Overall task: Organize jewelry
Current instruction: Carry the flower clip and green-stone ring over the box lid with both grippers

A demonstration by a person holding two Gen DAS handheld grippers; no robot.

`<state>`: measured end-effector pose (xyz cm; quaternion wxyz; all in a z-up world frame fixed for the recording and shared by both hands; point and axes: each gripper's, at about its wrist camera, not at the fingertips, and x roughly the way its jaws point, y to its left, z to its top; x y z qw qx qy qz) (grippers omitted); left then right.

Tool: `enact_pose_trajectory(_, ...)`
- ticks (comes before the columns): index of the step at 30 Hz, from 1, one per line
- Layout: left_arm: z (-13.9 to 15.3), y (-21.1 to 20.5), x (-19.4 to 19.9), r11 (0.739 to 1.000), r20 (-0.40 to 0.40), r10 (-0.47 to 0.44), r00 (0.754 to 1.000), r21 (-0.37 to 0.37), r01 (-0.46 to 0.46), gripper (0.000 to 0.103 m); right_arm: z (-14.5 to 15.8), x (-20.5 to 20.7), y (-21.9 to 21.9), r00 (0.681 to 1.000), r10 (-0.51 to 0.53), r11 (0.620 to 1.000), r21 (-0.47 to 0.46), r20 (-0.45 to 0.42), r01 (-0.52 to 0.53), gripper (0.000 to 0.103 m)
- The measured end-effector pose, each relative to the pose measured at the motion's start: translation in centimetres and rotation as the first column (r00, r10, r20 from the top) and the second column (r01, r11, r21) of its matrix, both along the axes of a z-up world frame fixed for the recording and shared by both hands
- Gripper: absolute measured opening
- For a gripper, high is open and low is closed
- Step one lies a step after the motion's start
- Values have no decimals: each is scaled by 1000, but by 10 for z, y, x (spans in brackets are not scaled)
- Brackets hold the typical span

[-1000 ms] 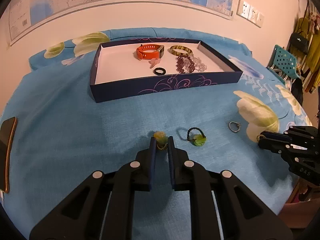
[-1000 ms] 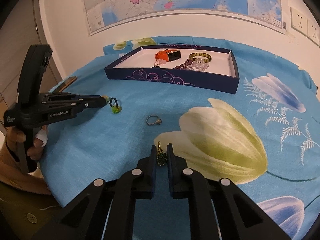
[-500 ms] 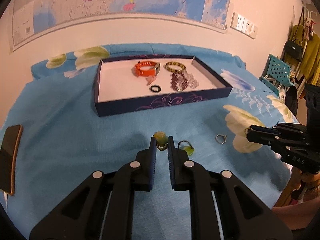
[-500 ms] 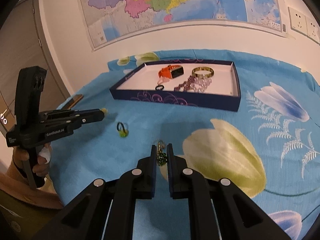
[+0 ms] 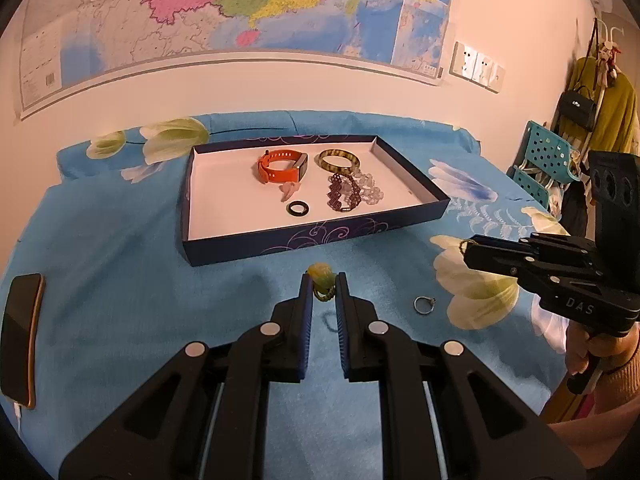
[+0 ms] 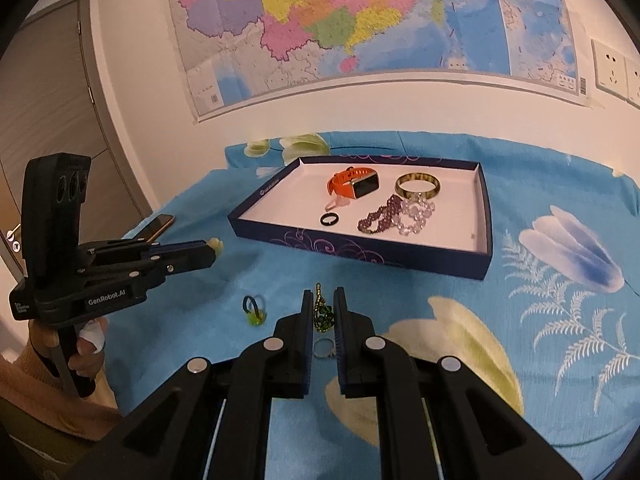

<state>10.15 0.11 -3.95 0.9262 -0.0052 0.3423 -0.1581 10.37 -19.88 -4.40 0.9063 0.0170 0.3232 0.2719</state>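
Observation:
My left gripper (image 5: 323,288) is shut on a ring with a pale yellow-green stone (image 5: 320,274), held above the blue flowered cloth. The same left gripper (image 6: 212,250) shows at the left of the right wrist view. My right gripper (image 6: 323,306) is shut on a dark green beaded piece (image 6: 322,314), also off the cloth. Beyond both stands a dark blue tray (image 5: 304,240) with a white floor. It holds an orange watch (image 5: 280,166), a bangle (image 5: 338,158), bead bracelets (image 5: 344,196) and a black ring (image 5: 298,209). A silver ring (image 5: 424,305) and a green-stone ring (image 6: 254,310) lie on the cloth.
A phone (image 5: 20,336) lies at the cloth's left edge. A teal chair (image 5: 544,160) and hanging clothes stand to the right, past the table. A map covers the wall behind, and a door (image 6: 48,120) is at the far left.
Both grippers have risen from the cloth, each still holding its piece. The tray and the loose rings now look lower and farther off in both views.

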Motion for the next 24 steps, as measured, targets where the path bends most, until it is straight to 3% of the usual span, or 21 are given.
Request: enact_pose_trajectory(24, 16, -5, 16, 1000, 41, -8, 999, -7, 9, 12, 14, 26, 1, 999, -5, 1000, 25, 41, 4, 8)
